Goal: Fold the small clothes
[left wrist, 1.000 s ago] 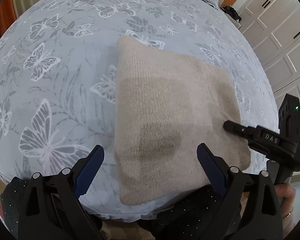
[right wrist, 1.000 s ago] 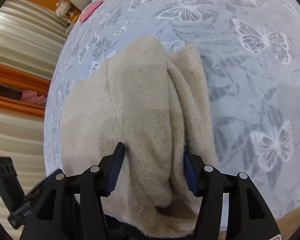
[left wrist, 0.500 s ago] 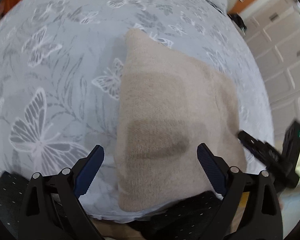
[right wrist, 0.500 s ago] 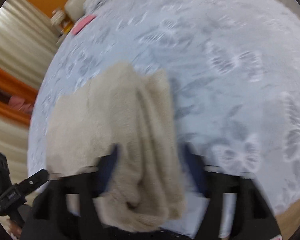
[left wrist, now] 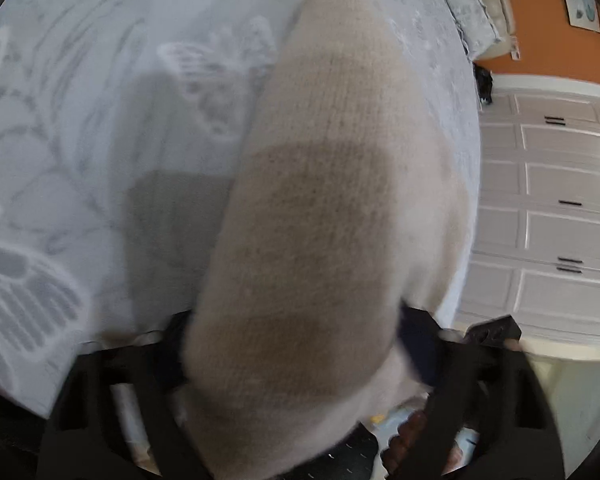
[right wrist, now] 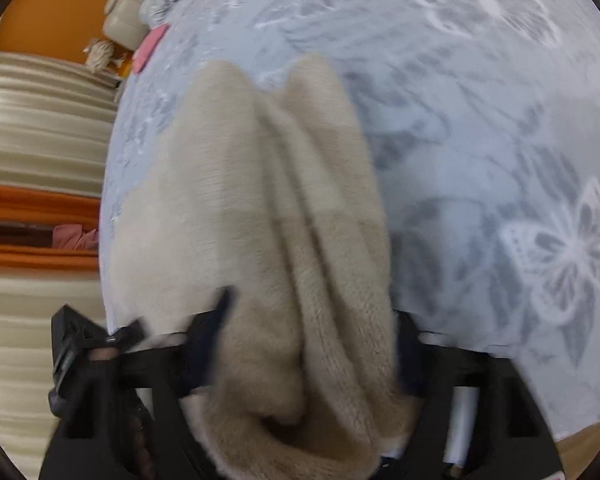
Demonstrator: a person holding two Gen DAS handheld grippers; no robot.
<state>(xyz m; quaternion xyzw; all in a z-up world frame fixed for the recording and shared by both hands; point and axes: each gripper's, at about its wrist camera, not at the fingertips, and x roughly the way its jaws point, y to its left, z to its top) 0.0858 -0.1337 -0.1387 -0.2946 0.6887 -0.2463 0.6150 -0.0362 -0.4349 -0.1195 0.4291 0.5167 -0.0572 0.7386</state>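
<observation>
Folded beige knit between both grippers, at the near edge of the bed

The beige knit garment lies folded in several layers on the butterfly-print bedsheet, and its near end comes over the edge toward the person. The left gripper has its fingers wide apart on either side of the bundle, not pressing it together as far as the blur allows. The right gripper also straddles the thick folds; whether it really clamps them cannot be told. The folding looks mostly done, and probably one last fold or the putting away is left. A pink item lies far on the sheet. No brand, label or writing can be read.
</observation>
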